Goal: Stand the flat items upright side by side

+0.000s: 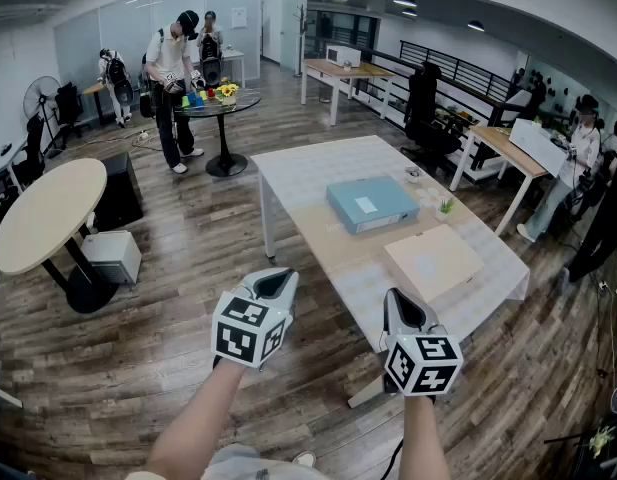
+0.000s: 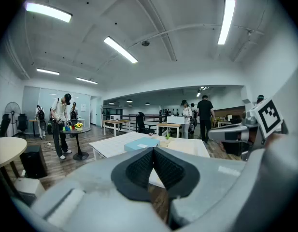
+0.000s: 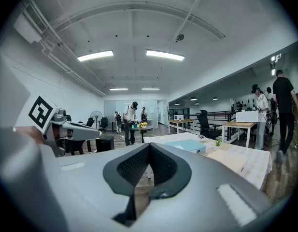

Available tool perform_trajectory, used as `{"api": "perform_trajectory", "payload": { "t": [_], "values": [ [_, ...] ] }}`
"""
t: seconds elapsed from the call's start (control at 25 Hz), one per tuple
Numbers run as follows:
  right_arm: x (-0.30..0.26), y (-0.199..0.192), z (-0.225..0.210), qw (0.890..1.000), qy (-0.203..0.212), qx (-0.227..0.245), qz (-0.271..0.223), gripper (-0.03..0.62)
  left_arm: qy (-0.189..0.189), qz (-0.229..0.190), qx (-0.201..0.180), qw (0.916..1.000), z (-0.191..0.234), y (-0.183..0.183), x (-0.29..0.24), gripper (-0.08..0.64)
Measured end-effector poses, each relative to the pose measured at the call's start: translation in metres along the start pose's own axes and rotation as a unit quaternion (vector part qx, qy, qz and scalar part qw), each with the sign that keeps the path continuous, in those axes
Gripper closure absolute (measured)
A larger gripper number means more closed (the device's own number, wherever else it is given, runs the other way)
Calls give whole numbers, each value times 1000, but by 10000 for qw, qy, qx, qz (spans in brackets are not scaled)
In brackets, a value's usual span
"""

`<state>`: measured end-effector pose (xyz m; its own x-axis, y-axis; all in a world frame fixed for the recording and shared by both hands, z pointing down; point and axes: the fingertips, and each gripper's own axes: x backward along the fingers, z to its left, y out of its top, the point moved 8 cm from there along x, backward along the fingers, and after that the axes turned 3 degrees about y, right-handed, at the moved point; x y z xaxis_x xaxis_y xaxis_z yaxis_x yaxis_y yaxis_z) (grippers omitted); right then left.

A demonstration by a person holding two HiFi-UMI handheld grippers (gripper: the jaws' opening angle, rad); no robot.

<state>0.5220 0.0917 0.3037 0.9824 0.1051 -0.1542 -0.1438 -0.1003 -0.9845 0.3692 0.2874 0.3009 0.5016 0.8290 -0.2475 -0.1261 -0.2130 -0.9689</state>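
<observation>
**Blue and tan: both lying flat**

Pale-blue flat rectangular box [image 1: 373,203] lies flat at frame centre on the white-clothed rectangular surface [image 1: 308,173]. Tan flat cardboard box [image 1: 433,261] lies to its lower right, also flat, with a gap between them. Left tongs [image 1: 278,282] and right tongs [image 1: 399,304] are at lower centre, both clenched on nothing and well short of both boxes.

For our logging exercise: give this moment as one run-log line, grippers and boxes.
left gripper: shut, empty | right gripper: shut, empty | blue box, tan box: flat on table
</observation>
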Motion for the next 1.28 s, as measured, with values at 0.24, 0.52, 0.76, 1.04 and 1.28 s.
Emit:
{"api": "perform_trajectory", "payload": {
  "t": [0.24, 0.52, 0.76, 1.04, 1.28],
  "values": [
    [2, -9, -8, 10000, 6, -17, 14, 594, 27, 75, 101, 9999, -7, -9, -6, 555],
    [-11, -16, -19, 9998, 63, -200, 36, 594, 137, 85, 110, 9998, -4, -10, -14, 555],
    [-36, -17, -26, 9997, 57, -255, 40, 592, 151, 141, 115, 9997, 12, -11, -31, 555],
    [-81, -18, -30, 9996, -42, -272, 114, 549, 101, 125, 123, 9998, 50, -10, -68, 555],
    [-141, -17, -31, 9992, -184, -332, 138, 523, -150, 120, 142, 9997, 101, -3, -118, 494]
  ]
}}
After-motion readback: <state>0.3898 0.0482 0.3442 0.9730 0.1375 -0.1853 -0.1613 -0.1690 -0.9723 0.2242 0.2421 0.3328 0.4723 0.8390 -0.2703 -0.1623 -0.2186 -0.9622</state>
